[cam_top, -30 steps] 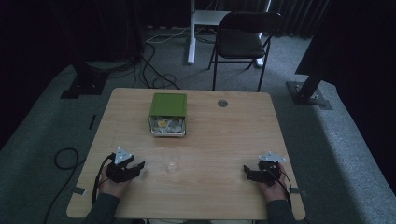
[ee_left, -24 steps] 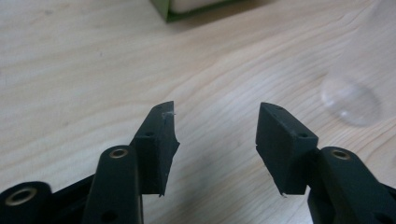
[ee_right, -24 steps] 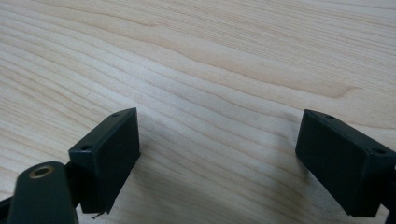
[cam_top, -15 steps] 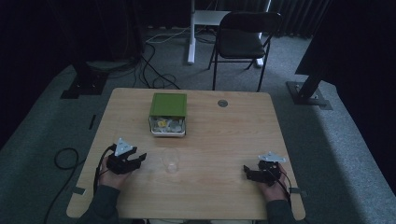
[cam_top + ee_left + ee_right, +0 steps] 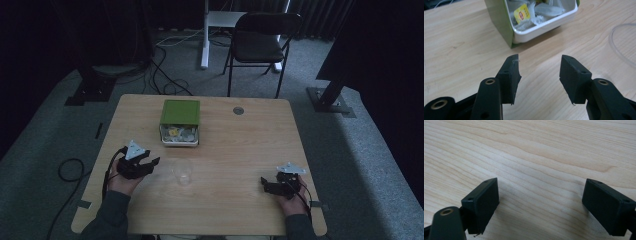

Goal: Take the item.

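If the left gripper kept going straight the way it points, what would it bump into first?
Probably the green box of tea bags: it lies dead ahead of the open left gripper. The clear cup sits off to one side.

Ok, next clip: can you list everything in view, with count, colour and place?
table: one, light wood, centre
box: one, green with white tray, far-left half of table
tea bags: several, pale, one yellow tag, in the tray
cup: one, clear, near the left gripper
round insert: one, grey, far tabletop
chair: one, black, beyond the table
cables: several, dark, on the floor
left gripper: black, jaws just closing a little, nothing between, aimed at the box
right gripper: black, open over bare wood
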Demonstrator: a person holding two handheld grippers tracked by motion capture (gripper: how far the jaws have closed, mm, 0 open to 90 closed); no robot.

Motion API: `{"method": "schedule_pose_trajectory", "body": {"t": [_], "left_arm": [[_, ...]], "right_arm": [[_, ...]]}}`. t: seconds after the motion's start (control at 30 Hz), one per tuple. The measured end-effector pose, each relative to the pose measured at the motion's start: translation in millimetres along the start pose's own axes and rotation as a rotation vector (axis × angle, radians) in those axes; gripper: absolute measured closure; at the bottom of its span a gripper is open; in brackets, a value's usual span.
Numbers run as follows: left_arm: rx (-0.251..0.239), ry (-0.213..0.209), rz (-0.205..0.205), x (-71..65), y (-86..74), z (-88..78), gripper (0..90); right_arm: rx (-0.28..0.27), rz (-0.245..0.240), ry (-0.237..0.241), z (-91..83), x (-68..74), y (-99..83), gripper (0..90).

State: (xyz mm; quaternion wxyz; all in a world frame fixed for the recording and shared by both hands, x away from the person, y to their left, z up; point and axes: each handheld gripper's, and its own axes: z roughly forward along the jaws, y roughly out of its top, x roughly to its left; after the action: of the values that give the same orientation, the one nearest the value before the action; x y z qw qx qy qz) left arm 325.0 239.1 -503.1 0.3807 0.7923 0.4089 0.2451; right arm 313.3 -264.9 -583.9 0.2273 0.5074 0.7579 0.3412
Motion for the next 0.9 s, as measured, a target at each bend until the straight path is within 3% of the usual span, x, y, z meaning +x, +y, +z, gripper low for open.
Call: {"method": "schedule_pose_trajectory", "body": {"t": [0.5, 0.9], "left_arm": [[0.004, -0.024, 0.049, 0.7, 17.6, 21.8, 53.3], [0.036, -0.024, 0.074, 3.8, 35.5, 46.1, 62.3]], "right_arm": [[0.0, 0.001, 0.0, 0.0, 0.1, 0.0, 13.5], [0.0, 0.001, 0.0, 0.0, 0.1, 0.0, 13.5]]}}
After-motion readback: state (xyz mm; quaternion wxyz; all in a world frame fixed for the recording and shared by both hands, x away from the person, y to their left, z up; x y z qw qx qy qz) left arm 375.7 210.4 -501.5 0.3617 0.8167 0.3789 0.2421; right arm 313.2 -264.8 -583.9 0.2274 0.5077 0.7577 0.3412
